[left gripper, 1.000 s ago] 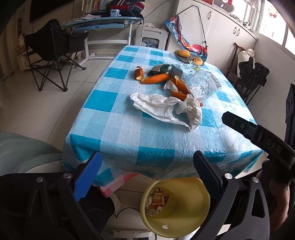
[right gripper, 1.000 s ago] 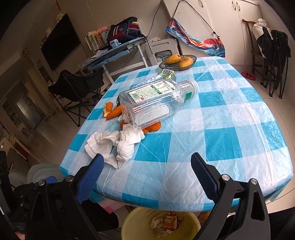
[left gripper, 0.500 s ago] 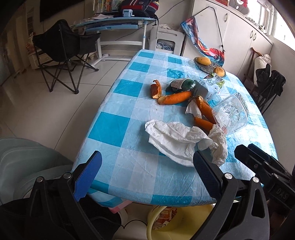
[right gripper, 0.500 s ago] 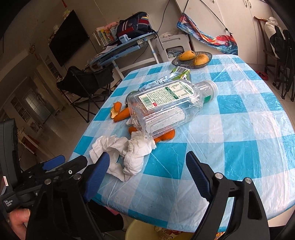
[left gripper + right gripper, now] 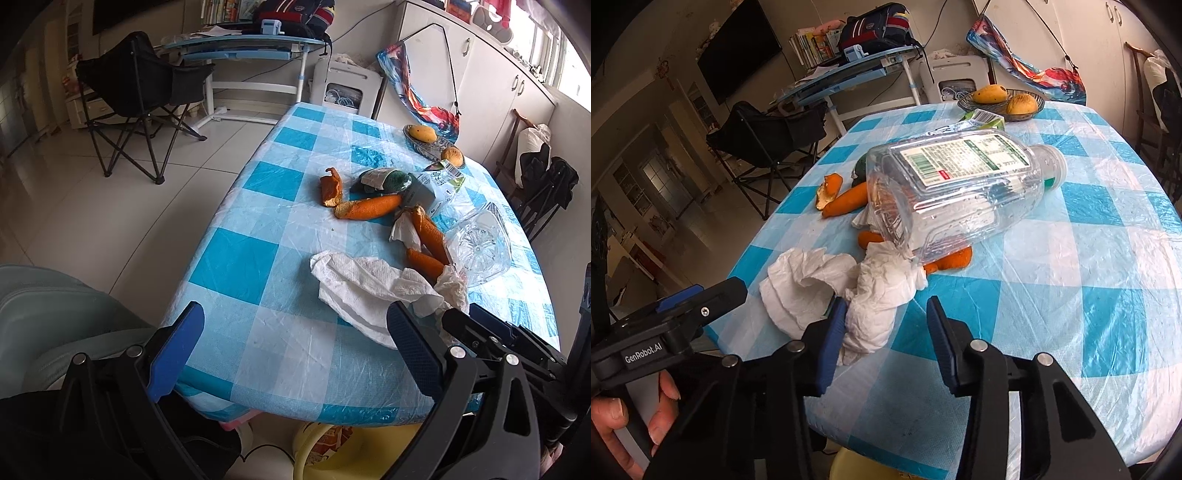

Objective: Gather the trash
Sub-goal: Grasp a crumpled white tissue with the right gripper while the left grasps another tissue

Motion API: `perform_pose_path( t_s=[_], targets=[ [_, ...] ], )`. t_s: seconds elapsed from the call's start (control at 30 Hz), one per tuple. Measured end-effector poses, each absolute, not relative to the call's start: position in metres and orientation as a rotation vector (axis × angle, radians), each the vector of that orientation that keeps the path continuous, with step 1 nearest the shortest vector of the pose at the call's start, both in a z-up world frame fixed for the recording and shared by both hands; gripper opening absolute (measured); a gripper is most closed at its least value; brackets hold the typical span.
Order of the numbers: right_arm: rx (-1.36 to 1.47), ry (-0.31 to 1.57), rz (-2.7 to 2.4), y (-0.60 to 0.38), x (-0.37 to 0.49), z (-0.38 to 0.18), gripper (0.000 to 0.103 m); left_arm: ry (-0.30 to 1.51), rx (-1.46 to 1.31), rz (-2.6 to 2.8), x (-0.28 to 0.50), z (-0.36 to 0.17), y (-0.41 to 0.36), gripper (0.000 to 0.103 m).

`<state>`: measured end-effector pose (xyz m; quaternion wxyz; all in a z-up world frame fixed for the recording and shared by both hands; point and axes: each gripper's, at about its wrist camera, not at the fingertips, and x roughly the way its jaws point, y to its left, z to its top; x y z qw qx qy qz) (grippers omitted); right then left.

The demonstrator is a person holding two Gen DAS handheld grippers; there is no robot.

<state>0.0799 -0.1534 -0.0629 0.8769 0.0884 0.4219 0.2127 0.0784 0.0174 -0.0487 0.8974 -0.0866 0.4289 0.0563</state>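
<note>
From the left wrist view, a tiled living room holds a folding chair [image 5: 144, 99] and a desk [image 5: 243, 50] behind a table covered in a blue-and-white checked cloth [image 5: 266, 266]. Toward the table's near right corner lies a crumpled white paper towel [image 5: 373, 291], touching the carrot pieces [image 5: 424, 240] and orange peel [image 5: 330, 186] farther in; a clear plastic bottle [image 5: 480, 247] lies on its side by the right edge. A yellow bin [image 5: 332, 454] sits on the floor under the near edge. The left gripper [image 5: 291, 350] hovers over the near edge with its jaws wide apart and nothing between them.

From the right wrist view, the same table [image 5: 1071, 295] fills the picture, with a fruit basket [image 5: 1001, 101] at its far edge. The bottle [image 5: 960, 192] rests on carrot pieces [image 5: 846, 201] mid-table. The right gripper [image 5: 886, 332] has its jaws apart, the paper towel [image 5: 820, 291] partly between them, its left finger against the paper. The other gripper [image 5: 676, 317] shows at the left, near the table's corner.
</note>
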Motion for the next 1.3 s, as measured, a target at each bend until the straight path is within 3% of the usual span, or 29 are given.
perform_pose_path(
  t_s=[0.17, 0.27, 1.13, 1.17, 1.23, 1.3],
  targets=[
    [0.172, 0.877, 0.470, -0.152, 0.079, -0.061, 0.021, 0.894, -0.179, 0.109, 0.084, -0.050, 0.015, 0.096],
    [0.166, 0.873, 0.475, -0.153, 0.076, -0.060, 0.018, 0.898, -0.175, 0.102, 0.088, -0.052, 0.012, 0.096],
    [0.262, 0.919, 0.432, -0.206, 0.078, -0.063, 0.020, 0.956, -0.045, 0.008, 0.127, -0.074, -0.044, 0.096],
    [0.261, 0.927, 0.432, -0.206, 0.080, -0.064, 0.022, 0.964, -0.037, -0.003, 0.129, -0.076, -0.046, 0.094],
    [0.256, 0.934, 0.430, -0.205, 0.081, -0.065, 0.023, 0.953, -0.016, -0.018, 0.128, -0.077, -0.050, 0.081],
    [0.253, 0.936, 0.434, -0.204, 0.083, -0.064, 0.023, 0.943, 0.013, -0.047, 0.127, -0.075, -0.055, 0.049]
  ],
)
